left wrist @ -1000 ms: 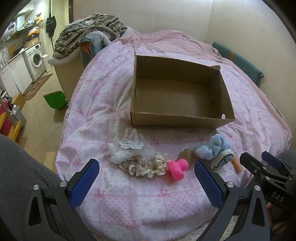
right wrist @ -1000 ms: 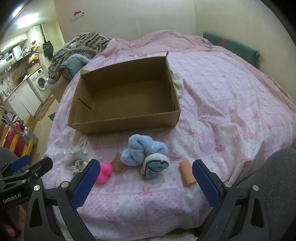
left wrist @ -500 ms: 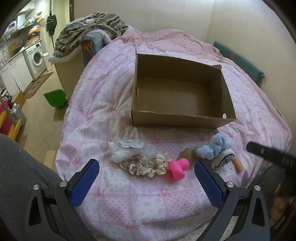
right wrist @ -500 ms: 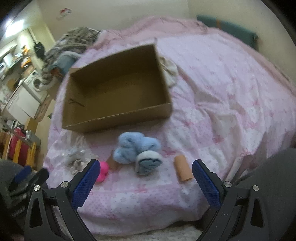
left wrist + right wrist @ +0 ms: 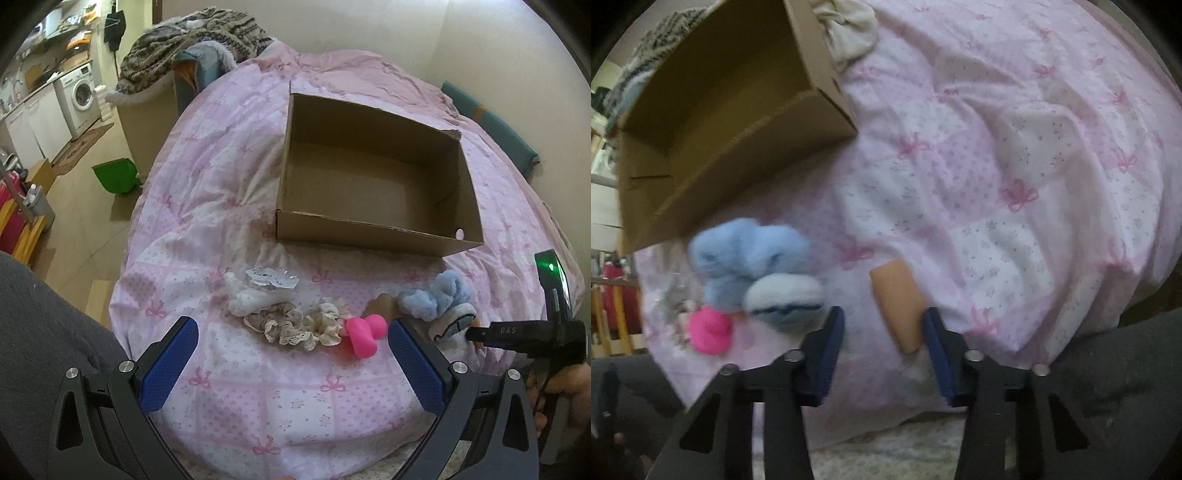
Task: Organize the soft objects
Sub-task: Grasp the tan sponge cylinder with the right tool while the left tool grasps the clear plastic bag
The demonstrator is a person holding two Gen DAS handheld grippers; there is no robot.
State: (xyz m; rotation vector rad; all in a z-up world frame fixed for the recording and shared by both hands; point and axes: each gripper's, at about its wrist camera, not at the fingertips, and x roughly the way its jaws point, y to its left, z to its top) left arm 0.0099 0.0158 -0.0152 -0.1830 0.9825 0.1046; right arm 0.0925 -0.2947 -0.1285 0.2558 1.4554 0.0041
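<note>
Nearest us, the right gripper [image 5: 882, 332] has dropped to the near edge of the bed [image 5: 1015, 155] and narrowed from a wide spread; its jaws now bracket the tan roll [image 5: 897, 299], the right pad touching it, the left pad apart from it. We judge it partly closed but not yet clamping. A second ago it hung high and wide over the whole row, so we take this as the first pick beginning.

The left gripper [image 5: 291, 354] hangs spread wide and holds nothing, over the near edge of the bed, as it did a second ago.

Along that near edge, left to right, we count: one white plush piece [image 5: 255, 299] with a crinkled label on top, two lace-trimmed hair ties [image 5: 295, 326], one pink toy [image 5: 364, 334], one brown piece [image 5: 382, 304] half hidden behind it, one blue fluffy bundle [image 5: 436, 297] with one white-and-blue sock ball [image 5: 452, 325] touching it, and the one tan roll.

Farther back, mid-bed, stands one cardboard box [image 5: 369, 230], with nothing seen inside; no item has yet been stored. One cream cloth [image 5: 849, 33] lies just beside its right wall.
</note>
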